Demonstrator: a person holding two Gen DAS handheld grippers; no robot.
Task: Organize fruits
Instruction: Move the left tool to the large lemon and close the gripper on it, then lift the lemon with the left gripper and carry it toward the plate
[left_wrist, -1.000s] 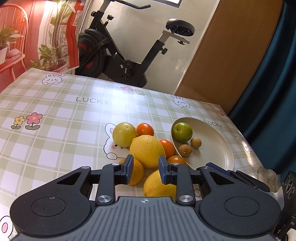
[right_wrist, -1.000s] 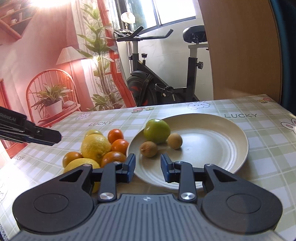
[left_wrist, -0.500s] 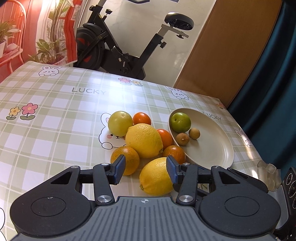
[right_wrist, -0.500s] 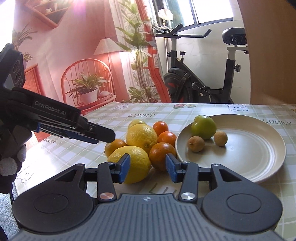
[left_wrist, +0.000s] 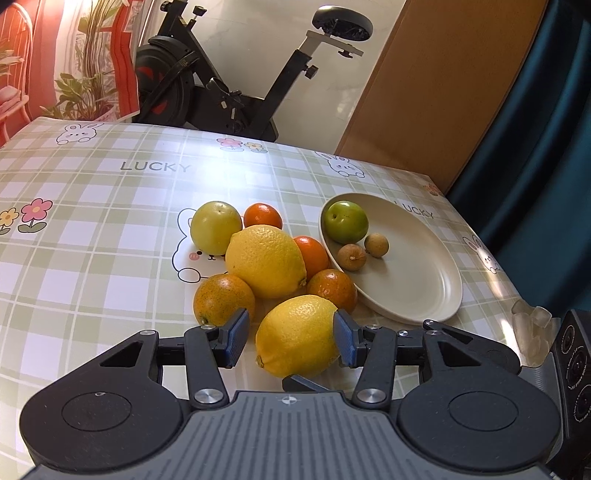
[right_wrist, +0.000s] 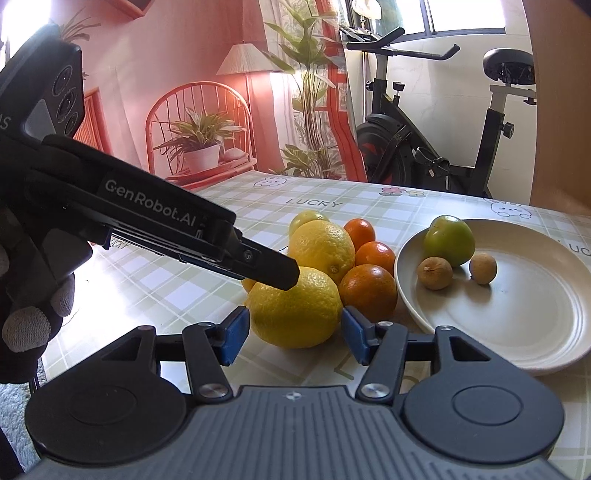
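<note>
Both grippers were aimed at the same near lemon (left_wrist: 297, 334) on the checked tablecloth (left_wrist: 92, 229). The left gripper (left_wrist: 290, 334) and right gripper (right_wrist: 293, 334) had both just been opening, jaws spread either side of it, pads not squeezing. The plate (right_wrist: 517, 332) beside the pile held a green fruit (right_wrist: 448, 240).

Tablecloth (left_wrist: 92, 206): green-and-white check, printed with rabbits, flowers and the word LUCKY; covers the whole table top.
Exercise bike (left_wrist: 236, 92): black, with a black saddle and handlebars, on the floor beyond the far table edge.
Wall backdrop (right_wrist: 177, 92): pink-red, showing a rattan chair, a potted plant, a lamp and tall leafy stems.
Brown panel (left_wrist: 443, 81): plain, right of the bike.
Curtain (left_wrist: 546, 140): dark teal, far right.
Window (right_wrist: 465, 16): bright, above the bike.
</note>
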